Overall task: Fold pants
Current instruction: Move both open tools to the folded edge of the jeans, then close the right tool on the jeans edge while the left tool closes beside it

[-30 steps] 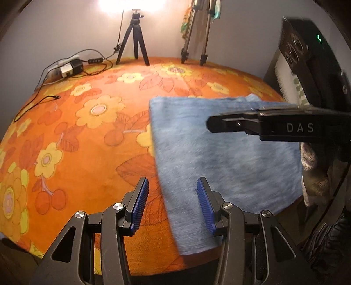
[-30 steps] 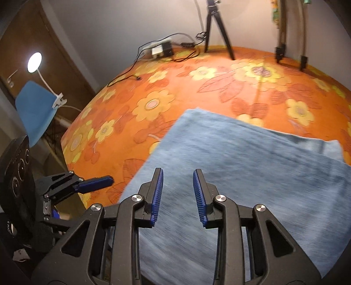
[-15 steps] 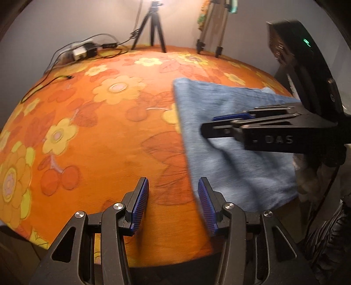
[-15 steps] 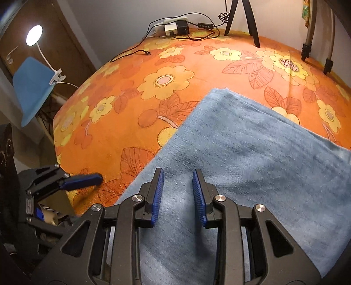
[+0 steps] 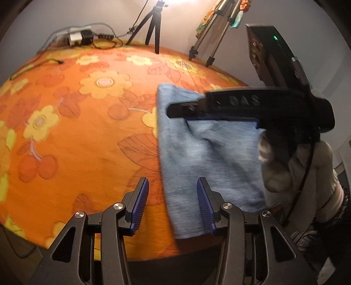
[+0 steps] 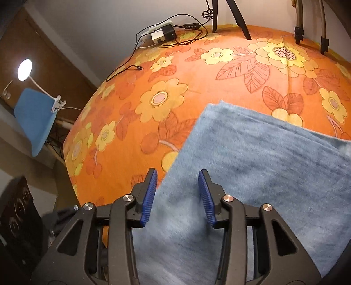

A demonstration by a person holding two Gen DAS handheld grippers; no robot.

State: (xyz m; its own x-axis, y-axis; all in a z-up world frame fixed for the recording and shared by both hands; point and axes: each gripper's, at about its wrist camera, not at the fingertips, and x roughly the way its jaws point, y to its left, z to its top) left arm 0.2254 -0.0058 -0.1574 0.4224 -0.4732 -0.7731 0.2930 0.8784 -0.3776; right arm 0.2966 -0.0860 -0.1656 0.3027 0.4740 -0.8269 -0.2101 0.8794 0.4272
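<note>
Left wrist view shows the left tool (image 5: pixel 171 203) wide apart, its fingers on either side of the near edge of the blue pants (image 5: pixel 208 157). These lie folded on the orange flowery worktop (image 5: pixel 76 122). Right tool (image 6: pixel 177 195) is wide apart too, low over the pants (image 6: pixel 252 166).

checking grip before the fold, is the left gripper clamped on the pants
No, the left gripper is open, its fingers straddling the pants' edge.

I see warm, dim indoor light. A glaring lamp (image 5: pixel 175 2) burns out the far wall; a round clip lamp (image 6: pixel 24 69) glows left. Fisheye edges bend dark; the right hand-held gripper (image 5: pixel 252 107) is motion-blurred.
</note>
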